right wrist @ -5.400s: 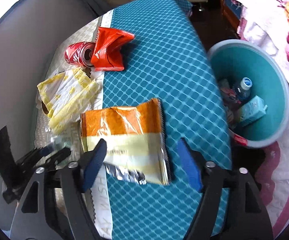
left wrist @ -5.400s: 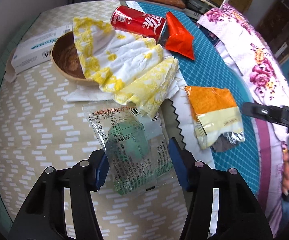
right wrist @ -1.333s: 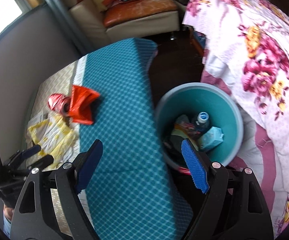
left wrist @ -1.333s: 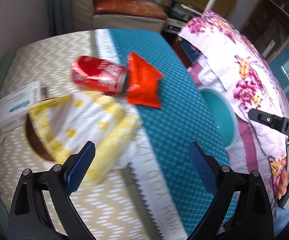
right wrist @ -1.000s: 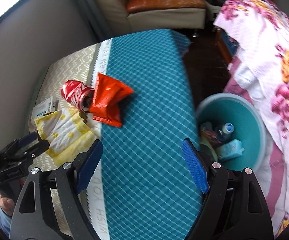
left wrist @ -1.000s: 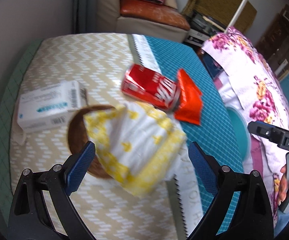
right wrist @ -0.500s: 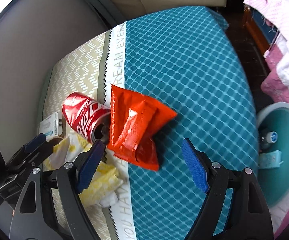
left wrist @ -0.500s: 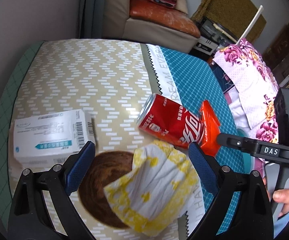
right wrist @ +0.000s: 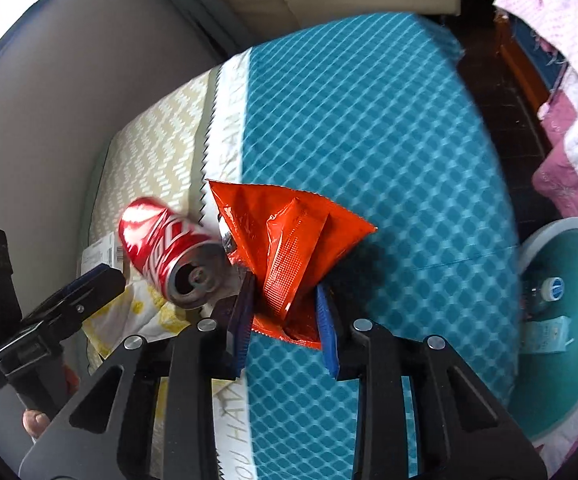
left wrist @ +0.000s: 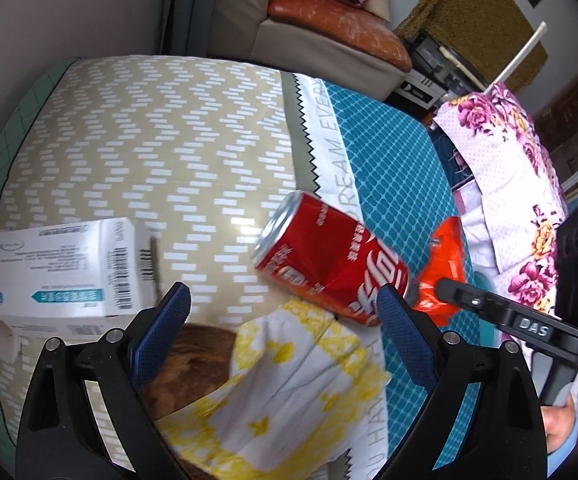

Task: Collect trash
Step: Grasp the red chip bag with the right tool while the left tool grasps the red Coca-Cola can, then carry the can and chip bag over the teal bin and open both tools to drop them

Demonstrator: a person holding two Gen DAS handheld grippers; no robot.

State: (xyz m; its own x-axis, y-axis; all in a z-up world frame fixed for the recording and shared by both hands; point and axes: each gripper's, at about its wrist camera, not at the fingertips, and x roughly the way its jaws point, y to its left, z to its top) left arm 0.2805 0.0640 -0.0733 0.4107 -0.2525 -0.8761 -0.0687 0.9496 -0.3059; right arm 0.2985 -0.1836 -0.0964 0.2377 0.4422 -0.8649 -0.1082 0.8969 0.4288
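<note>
red wrapper (right wrist: pixel 289 248) between the closing right jaws

Right tongs (right wrist: pixel 285 316) dropped from over the bin to the red wrapper (right wrist: pixel 289 240), jaws closing around it; left tongs (left wrist: pixel 281 320) slid past the yellow napkin (left wrist: pixel 289 392) toward the can (left wrist: pixel 329 264)

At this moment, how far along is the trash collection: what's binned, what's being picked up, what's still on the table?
Done: the teal bin already holds a bottle and a carton. In hand: the right gripper has its jaws closing around the red snack wrapper, not yet lifted. Left: the red can, the yellow-and-white paper over a brown bowl, and a white box. The left gripper is open and empty above them.
</note>
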